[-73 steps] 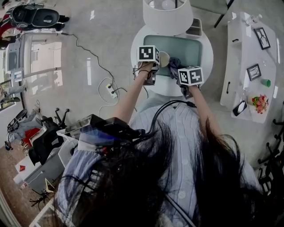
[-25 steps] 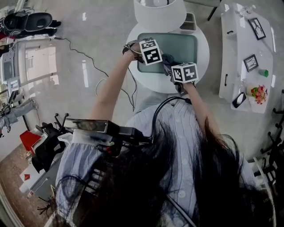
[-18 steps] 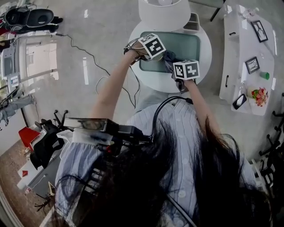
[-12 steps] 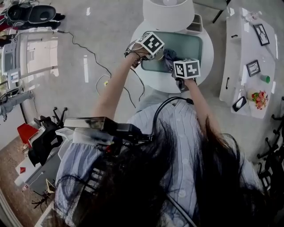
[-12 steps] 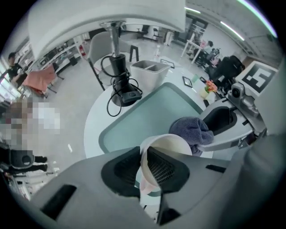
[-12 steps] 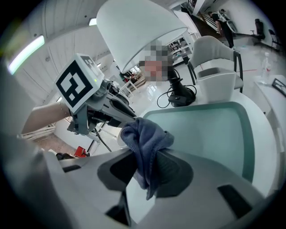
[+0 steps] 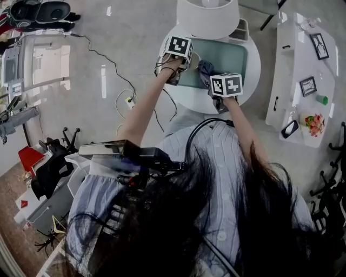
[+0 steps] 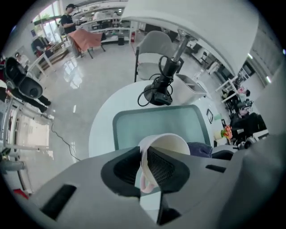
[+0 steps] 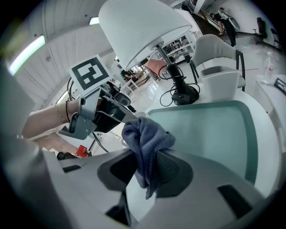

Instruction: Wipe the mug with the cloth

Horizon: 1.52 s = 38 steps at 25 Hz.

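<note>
Left tongs (image 8: 144,154): clamped on the rim of the white mug (image 8: 172,142), at the 9 o'clock edge of the green mat (image 8: 178,123).
Right tongs (image 9: 145,167): pinching the blue cloth (image 9: 145,134), near the mug, at its 3 o'clock.
Surface (image 7: 250,73): round, white.
Around: lamp (image 7: 208,16) at 12 o'clock, small white box (image 7: 239,33) at 1 o'clock.
In the way: the lamp covers the surface's far edge.

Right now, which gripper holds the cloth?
The right gripper: it is shut on the blue cloth, while the left gripper clamps the white mug by its rim.
</note>
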Motion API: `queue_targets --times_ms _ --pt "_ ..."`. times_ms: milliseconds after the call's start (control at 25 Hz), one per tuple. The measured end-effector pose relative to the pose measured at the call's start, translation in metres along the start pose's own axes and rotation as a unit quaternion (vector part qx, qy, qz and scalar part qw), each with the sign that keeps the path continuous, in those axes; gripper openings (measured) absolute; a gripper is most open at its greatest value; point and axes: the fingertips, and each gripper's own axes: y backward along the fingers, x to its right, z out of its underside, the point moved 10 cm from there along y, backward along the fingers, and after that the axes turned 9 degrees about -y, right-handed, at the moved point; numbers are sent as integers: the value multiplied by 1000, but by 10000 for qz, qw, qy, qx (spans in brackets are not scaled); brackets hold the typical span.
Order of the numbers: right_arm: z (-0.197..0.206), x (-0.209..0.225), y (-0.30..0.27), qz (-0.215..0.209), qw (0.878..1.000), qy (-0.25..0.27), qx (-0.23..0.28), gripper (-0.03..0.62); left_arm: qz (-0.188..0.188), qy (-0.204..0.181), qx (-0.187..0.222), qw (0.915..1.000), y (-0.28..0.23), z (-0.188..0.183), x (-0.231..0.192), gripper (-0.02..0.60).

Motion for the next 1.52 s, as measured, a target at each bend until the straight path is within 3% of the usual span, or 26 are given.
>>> queue_targets --times_ms 360,640,920,1160,1520 --pt "0 1 3 116 9999 51 -58 117 28 1138 74 9935 2 12 -2 55" --pt "8 -7 -2 -53 9999 102 -74 117 -73 1930 192 9810 4 23 1 55" --pt "12 -13 -4 6 9998 179 -122 117 -90 2769 425 9599 4 33 3 55" --pt "17 -14 -4 50 9996 221 -167 117 175 3476 553 9358 2 42 8 55" --pt "19 -18 -4 88 9982 511 -294 117 243 3991 706 9138 1 48 10 55"
